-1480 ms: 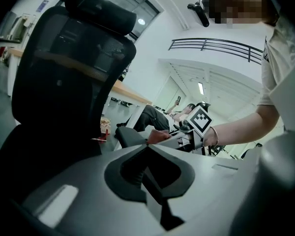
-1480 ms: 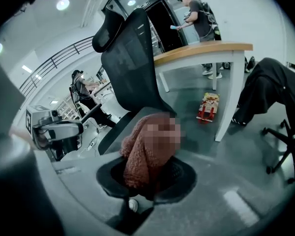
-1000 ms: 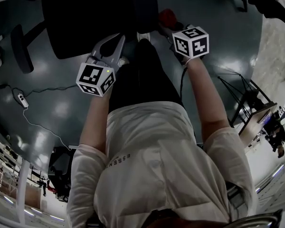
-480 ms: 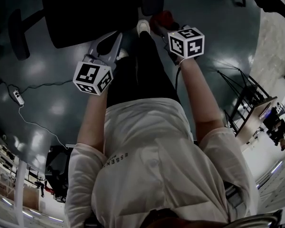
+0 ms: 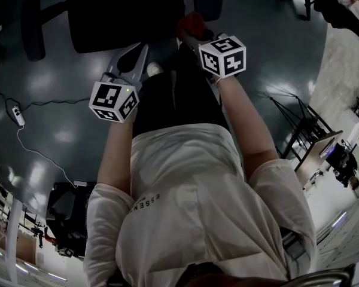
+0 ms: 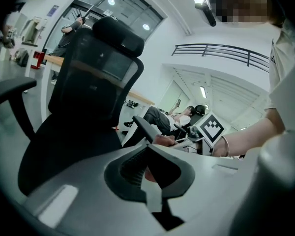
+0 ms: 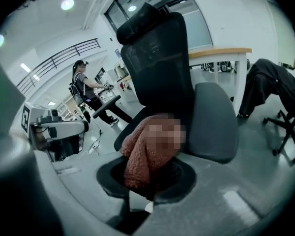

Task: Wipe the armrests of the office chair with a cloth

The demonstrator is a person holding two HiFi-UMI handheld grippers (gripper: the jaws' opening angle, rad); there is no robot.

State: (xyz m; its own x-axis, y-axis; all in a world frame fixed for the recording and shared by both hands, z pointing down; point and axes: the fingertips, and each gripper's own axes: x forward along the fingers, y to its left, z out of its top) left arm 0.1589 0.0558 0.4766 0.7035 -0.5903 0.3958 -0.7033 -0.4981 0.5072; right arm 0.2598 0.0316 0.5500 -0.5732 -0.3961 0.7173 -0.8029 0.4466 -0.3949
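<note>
Two grippers are out in front! Nearest, the right gripper point(image 7: 148, 170) has its jaws clamped on the rust-red cloth point(image 7: 137, 151), bunched at centre frame. The left gripper point(image 6: 146, 146), at lower centre of its own view, has its jaws closed on nothing. Just beyond the cloth sits the grey armrest point(image 7: 212, 117) of the black office chair point(image 7: 155, 63), backrest rising at upper centre.

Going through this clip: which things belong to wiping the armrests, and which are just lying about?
In the job:
- cloth, clamped in the right gripper
- chair
- armrest

Lying about:
- cable on the floor
- desk
- second chair with a jacket over it
</note>
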